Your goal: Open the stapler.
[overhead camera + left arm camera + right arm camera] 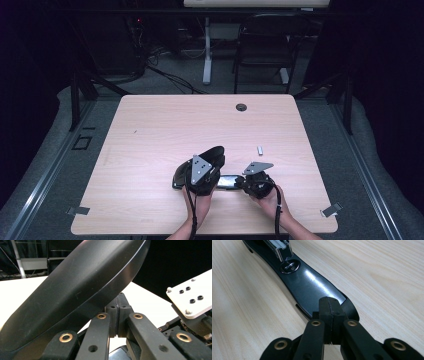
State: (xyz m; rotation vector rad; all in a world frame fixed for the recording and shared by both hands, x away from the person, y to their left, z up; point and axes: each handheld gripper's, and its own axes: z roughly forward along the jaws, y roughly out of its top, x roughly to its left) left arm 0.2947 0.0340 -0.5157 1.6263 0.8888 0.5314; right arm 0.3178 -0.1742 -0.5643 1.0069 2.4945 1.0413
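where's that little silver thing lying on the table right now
In the high view the small silver piece lies alone on the bare table, right of centre, just beyond the right gripper and well short of the round grommet hole.

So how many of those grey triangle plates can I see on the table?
2: one plate atop the left gripper, one plate atop the right gripper, near the table's front edge.

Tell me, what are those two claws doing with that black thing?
Left claw shut, raising black stapler's top arm. Right claw shut, pinning its glossy base to the wooden table. Small silver staple strip lies apart.
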